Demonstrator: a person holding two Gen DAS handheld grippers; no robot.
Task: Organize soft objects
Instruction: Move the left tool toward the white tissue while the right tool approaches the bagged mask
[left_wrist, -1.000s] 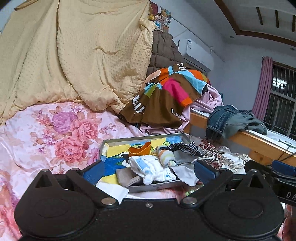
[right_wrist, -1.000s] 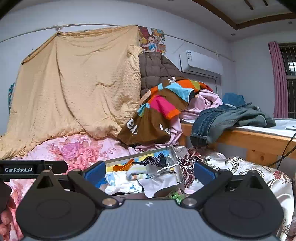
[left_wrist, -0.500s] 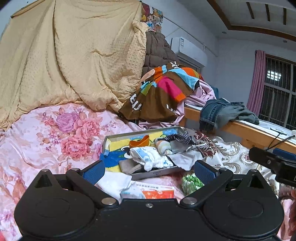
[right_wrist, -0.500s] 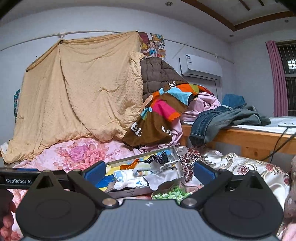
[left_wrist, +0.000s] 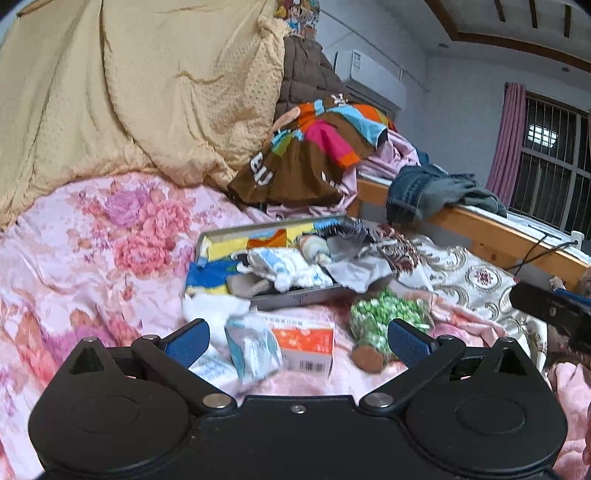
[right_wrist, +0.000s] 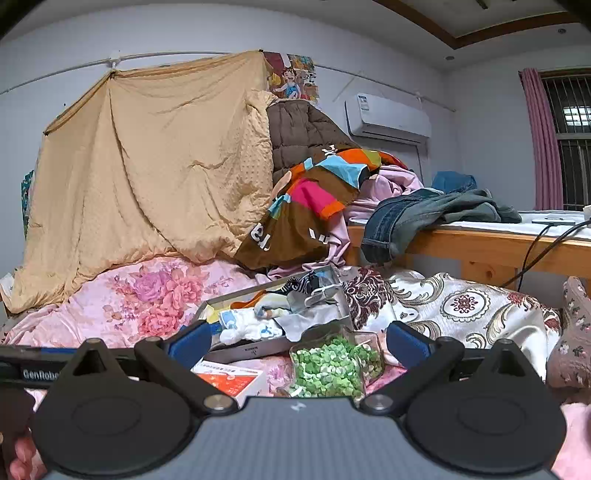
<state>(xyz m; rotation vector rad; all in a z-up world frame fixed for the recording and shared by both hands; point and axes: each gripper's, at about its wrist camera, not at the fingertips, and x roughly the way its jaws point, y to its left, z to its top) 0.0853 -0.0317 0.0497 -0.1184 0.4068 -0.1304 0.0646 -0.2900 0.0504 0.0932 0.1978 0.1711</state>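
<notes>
Hovering low over the bed (left_wrist: 92, 258) with both grabbers wide open and holding nothing: left grabber (left_wrist: 297, 338), right grabber (right_wrist: 297, 341). Soft things piled in the tray (left_wrist: 295, 297) just ahead: white cloth (left_wrist: 291, 267), gray cloth (left_wrist: 360, 273), striped sock (left_wrist: 345, 230). Could snag the wrong thing, with the orange box (left_wrist: 308, 345), plastic packet (left_wrist: 253, 347) and green jar (right_wrist: 332, 365) lying closer. Could pull out two tangled cloths at once, or tip the tray on the soft bed.
</notes>
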